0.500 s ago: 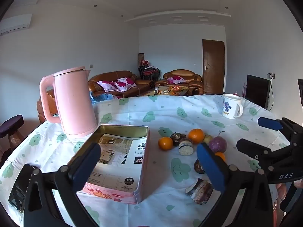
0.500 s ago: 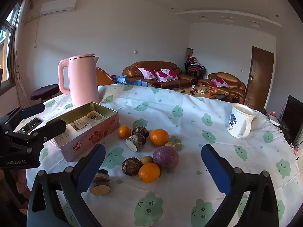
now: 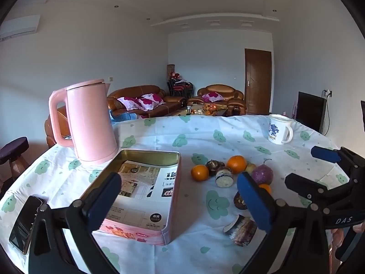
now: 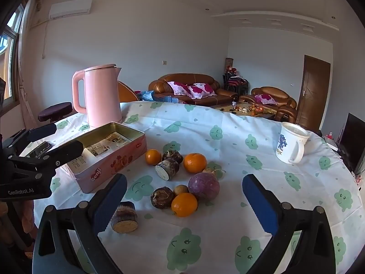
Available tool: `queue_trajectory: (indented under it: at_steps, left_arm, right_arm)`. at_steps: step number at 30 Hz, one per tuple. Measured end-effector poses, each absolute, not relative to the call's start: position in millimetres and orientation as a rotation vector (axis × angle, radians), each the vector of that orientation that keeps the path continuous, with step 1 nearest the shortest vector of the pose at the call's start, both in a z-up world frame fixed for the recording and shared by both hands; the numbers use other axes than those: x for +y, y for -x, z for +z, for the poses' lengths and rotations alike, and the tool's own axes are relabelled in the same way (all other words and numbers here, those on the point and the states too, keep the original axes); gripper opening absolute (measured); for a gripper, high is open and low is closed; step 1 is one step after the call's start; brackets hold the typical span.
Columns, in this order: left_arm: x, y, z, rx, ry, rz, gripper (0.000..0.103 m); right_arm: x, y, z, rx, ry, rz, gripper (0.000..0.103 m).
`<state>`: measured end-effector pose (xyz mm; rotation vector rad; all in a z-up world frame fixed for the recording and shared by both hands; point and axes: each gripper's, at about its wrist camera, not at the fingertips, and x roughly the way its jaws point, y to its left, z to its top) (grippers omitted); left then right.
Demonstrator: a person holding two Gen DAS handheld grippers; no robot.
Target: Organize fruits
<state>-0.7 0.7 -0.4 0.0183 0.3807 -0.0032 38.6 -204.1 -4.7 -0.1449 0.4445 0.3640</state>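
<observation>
The left gripper has its blue fingers spread wide with nothing between them, and the right gripper is the same: fingers fully apart, holding nothing. Compared with half a second ago, almost nothing has shifted; both views frame the scene as before, so the sorting has not begun and every fruit still lies loose on the worktop.

Outward from the right gripper, the nearest orange sits at about 12 o'clock just ahead of the fingers, touching a purple round fruit at its 1 o'clock and a brown tuber at its 9 o'clock. A cut tuber piece lies close by the left finger. Farther off are two more oranges and another cut piece.

The open pink tin, lined with printed paper, lies straight ahead of the left gripper, likely the place for the fruit. A pink kettle stands beyond it at 11 o'clock; a white mug stands well apart at 2 o'clock.

Both grippers tilt gently downward over the worktop's near edge, side by side, poised rather than reaching.
</observation>
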Motion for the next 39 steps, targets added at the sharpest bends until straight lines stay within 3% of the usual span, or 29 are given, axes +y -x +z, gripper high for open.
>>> queue_trajectory:
  at_steps: [39]
  left_arm:
    - [8.3, 3.2, 5.5, 0.376, -0.013, -0.003, 0.103]
  right_arm:
    - [-205.1, -36.5, -7.7, 0.449, 0.146, 0.351, 0.102]
